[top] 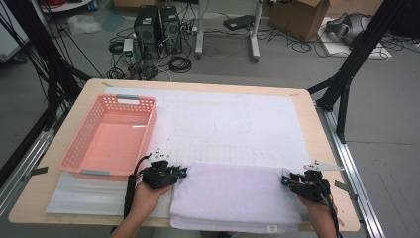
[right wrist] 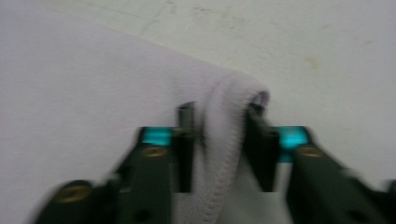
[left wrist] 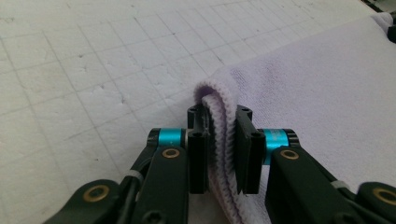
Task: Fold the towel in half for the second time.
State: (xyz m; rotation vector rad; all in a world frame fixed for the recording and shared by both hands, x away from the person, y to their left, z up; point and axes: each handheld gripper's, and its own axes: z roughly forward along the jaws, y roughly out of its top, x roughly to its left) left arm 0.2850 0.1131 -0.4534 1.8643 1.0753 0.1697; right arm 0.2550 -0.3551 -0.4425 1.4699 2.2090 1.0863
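Towel (top: 233, 198), pale lilac and folded, lies at the near edge of the table (top: 317, 129), on the white gridded mat (top: 233, 124) that covers most of the top. The left gripper (top: 174, 172) is clamped on the towel's far left corner: in the left gripper view its two black jaws pinch the doubled, stitched hem (left wrist: 219, 135) between them, the cloth bulging up in a loop above the pads. The right gripper (top: 292, 179) grips the far right corner the same way (its own view is blurred, but the hem (right wrist: 224, 140) runs between the jaws and the pads press on it). Both corners sit just raised off the mat, with the rest of the towel flat. Just left of the left gripper stands a pink plastic basket (top: 79, 148), its near corner close to the hand (top: 148, 196).
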